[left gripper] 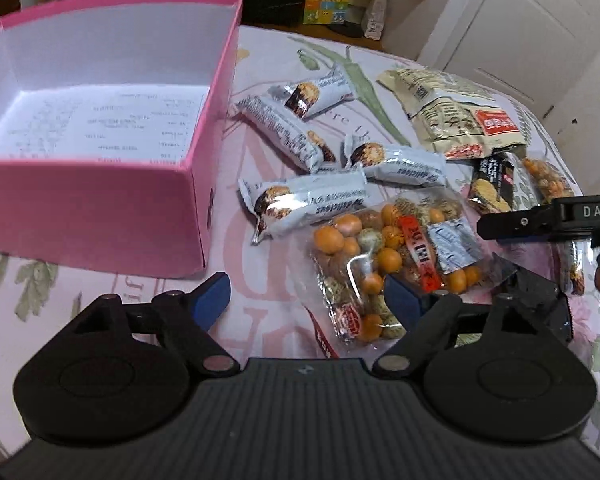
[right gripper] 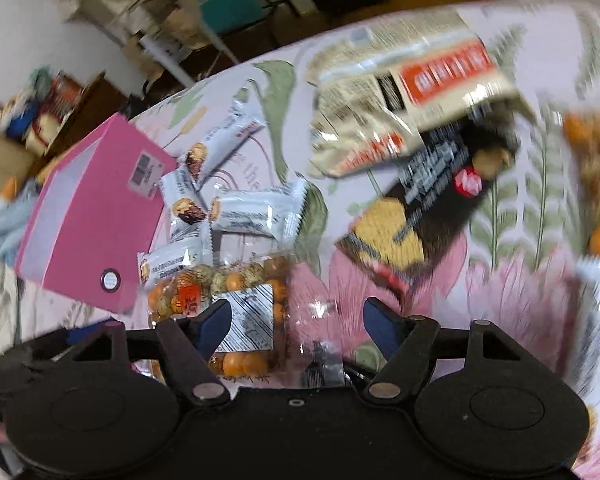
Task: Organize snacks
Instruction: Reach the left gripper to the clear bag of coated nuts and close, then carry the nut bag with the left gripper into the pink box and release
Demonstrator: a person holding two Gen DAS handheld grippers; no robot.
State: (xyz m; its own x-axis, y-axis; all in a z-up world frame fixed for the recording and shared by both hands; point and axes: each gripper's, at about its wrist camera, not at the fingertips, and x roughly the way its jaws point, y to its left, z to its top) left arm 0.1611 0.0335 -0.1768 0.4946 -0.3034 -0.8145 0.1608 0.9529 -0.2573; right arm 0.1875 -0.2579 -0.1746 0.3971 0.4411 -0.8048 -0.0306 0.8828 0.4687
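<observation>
Snacks lay scattered on a floral cloth (left gripper: 260,52): white bars (left gripper: 312,204) at 12 o'clock from the left gripper (left gripper: 306,298), a nut bag (left gripper: 392,256) at 1 o'clock. Both left and right gripper (right gripper: 296,320) stood wide open, holding nothing. A pink box (left gripper: 100,208) sat at 10 o'clock.

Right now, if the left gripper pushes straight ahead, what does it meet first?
Probably the clear bag of orange coated nuts, just right of centre between the open left gripper jaws; depth is uncertain.
</observation>
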